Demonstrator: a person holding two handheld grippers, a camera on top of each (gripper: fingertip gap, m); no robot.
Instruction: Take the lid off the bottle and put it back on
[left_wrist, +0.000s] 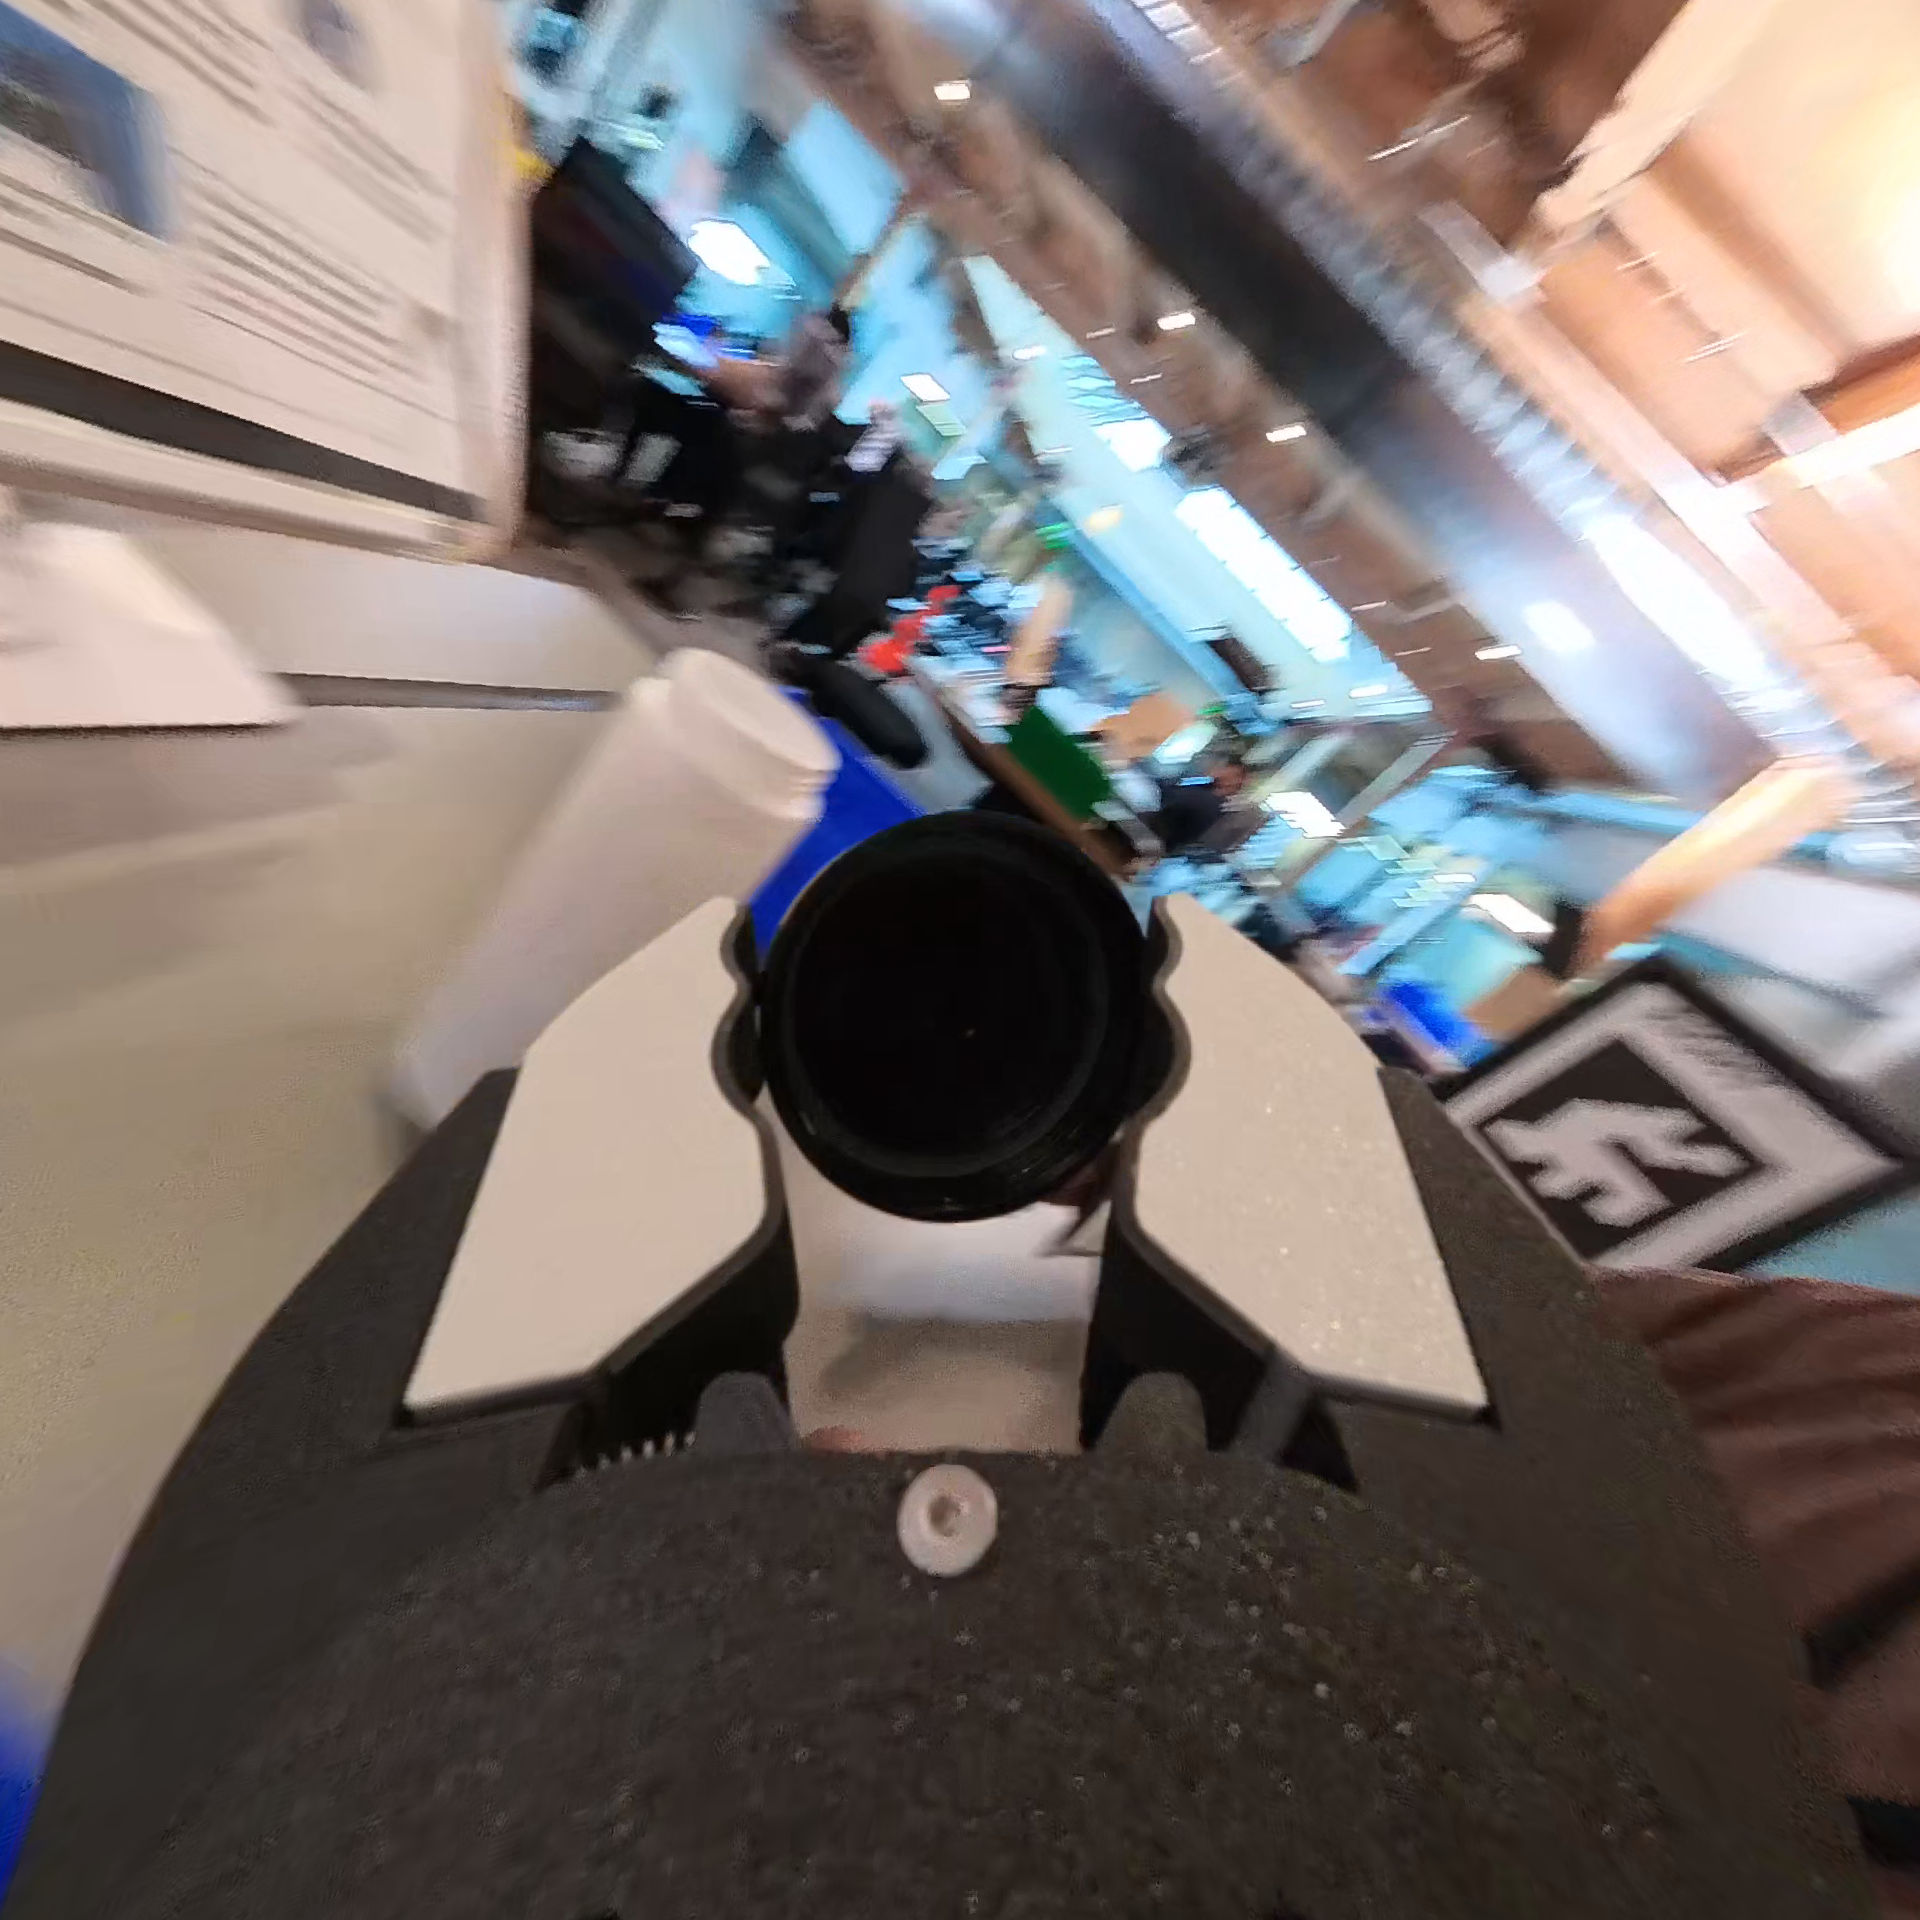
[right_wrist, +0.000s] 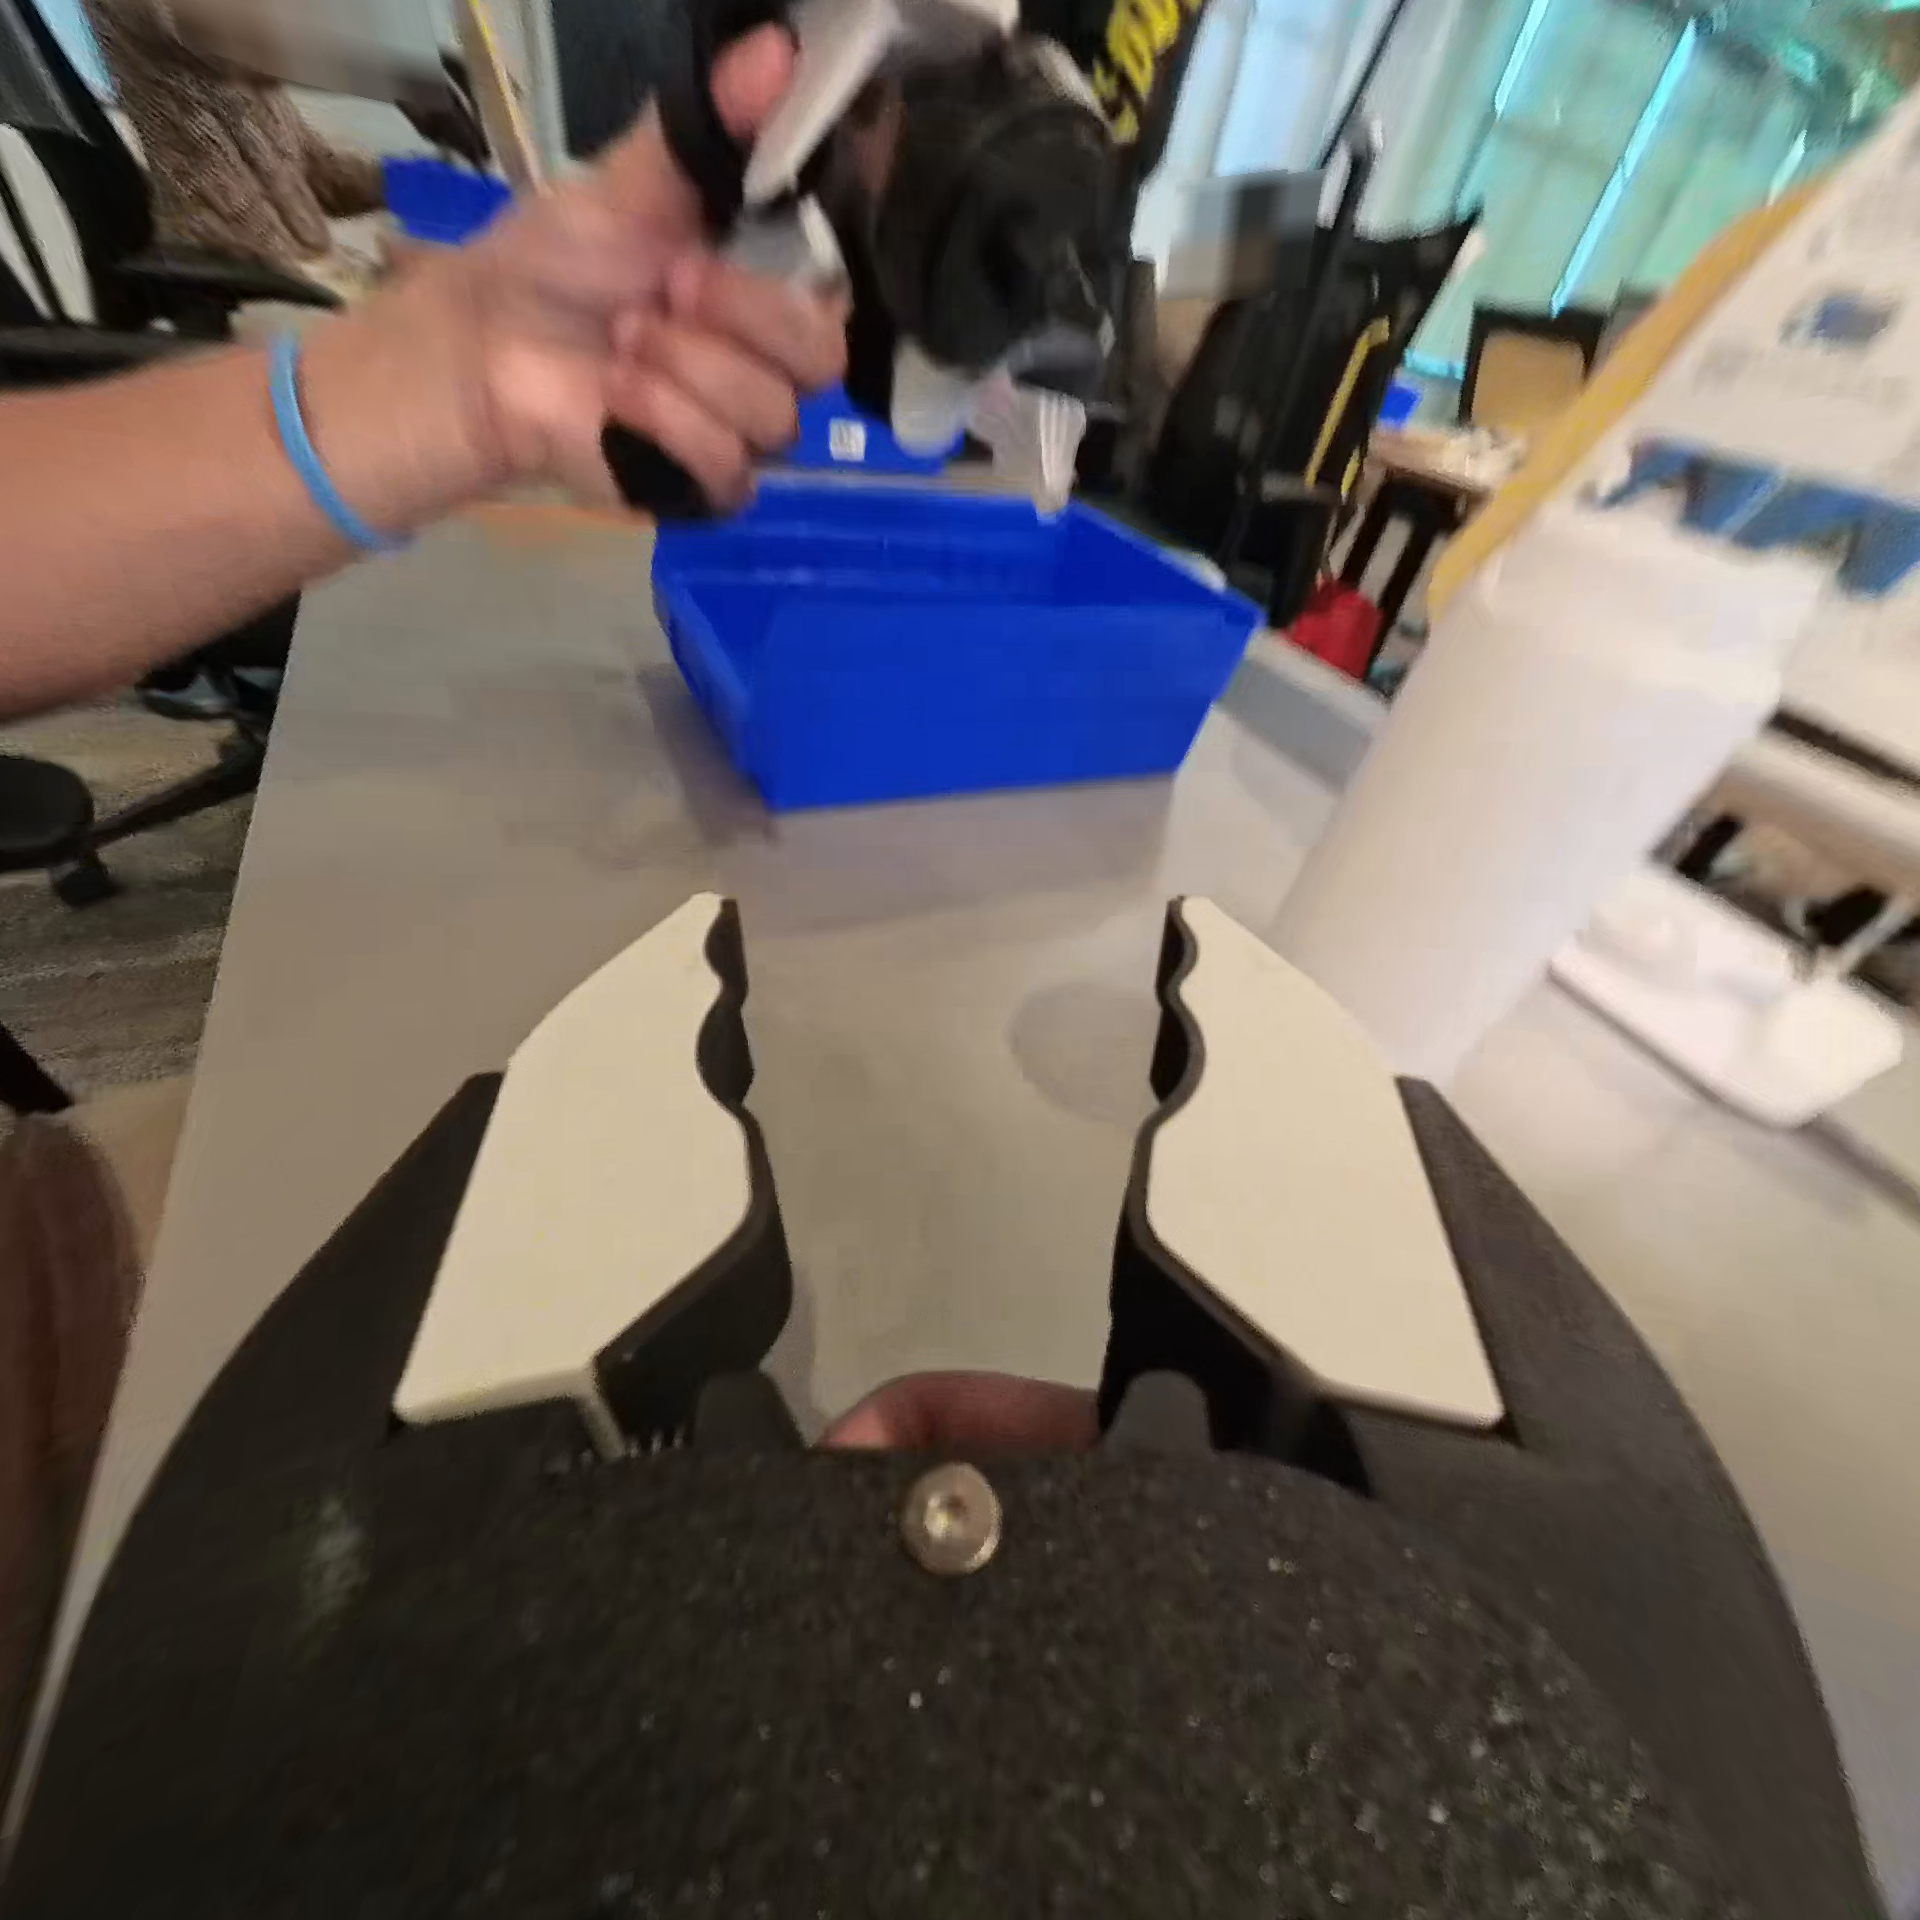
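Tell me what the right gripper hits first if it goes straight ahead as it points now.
Likely the blue bin: the open right gripper points along bare table at it. The white bottle stands off to the right; depth is unclear.

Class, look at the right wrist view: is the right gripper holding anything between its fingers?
No: the right gripper stands open, with only bare grey table showing between its fingers.

Glossy black plastic lid (left_wrist: 951, 1049); matt white plastic bottle (left_wrist: 623, 873); smooth blue plastic bin (right_wrist: 966, 655) (far); matt grey table (right_wrist: 468, 831).

bottle (left_wrist: 623, 883) on table (right_wrist: 468, 831) beside bin (right_wrist: 966, 665).
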